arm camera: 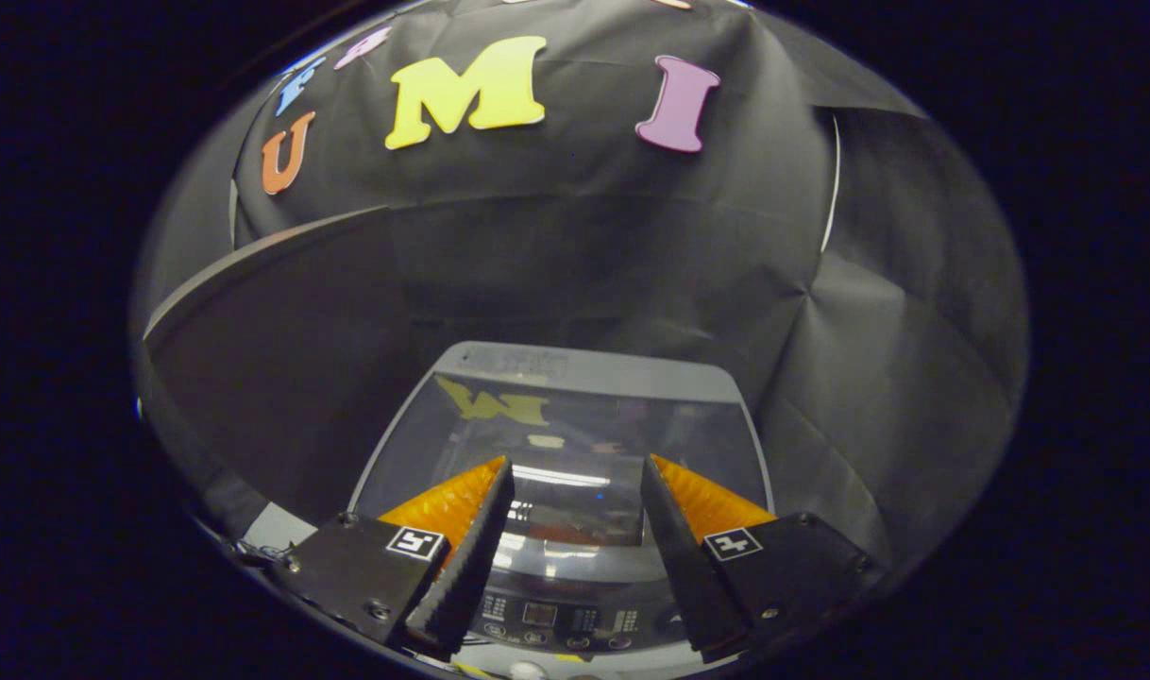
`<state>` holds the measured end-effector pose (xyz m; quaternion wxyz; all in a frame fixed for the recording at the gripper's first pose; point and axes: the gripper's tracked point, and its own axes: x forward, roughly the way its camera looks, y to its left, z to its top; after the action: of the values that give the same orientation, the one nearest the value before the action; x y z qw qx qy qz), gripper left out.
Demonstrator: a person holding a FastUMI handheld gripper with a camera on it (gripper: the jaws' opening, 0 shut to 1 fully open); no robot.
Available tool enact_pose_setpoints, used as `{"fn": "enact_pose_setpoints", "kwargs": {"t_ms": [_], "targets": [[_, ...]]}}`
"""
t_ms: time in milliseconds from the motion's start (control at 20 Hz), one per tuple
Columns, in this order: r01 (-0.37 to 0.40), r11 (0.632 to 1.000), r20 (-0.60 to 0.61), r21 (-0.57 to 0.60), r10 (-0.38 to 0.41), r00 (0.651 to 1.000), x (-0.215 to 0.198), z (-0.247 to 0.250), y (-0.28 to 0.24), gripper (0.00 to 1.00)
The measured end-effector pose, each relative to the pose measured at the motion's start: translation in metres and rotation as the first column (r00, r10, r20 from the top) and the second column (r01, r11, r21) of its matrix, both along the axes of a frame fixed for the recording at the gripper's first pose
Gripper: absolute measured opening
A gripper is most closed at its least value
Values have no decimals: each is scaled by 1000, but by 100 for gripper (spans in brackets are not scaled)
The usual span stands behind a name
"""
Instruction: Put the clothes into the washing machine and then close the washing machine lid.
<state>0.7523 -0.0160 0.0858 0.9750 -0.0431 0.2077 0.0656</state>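
Observation:
A grey top-loading washing machine (594, 370) stands below and just ahead of my gripper (577, 465). Its dark glass lid (575, 434) lies flat and shut, mirroring the booth above. The control panel (556, 619) with small buttons and a display sits nearest me, between the finger bases. My gripper hovers over the lid with its fingers (485, 529) spread apart, and nothing is held between them. I see no clothes through the glossy glass.
Black cloth walls close in behind and to the right of the machine. A dark curved ledge (254, 260) runs along the left side behind the washer.

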Motion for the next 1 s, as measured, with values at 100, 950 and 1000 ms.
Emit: {"fn": "enact_pose_setpoints", "kwargs": {"t_ms": [100, 950, 1000], "targets": [[10, 1000, 1, 8, -10, 1000, 2, 3, -2, 86], [110, 991, 145, 73, -120, 982, -208, 3, 15, 86], [121, 989, 155, 80, -133, 979, -229, 3, 22, 86]]}}
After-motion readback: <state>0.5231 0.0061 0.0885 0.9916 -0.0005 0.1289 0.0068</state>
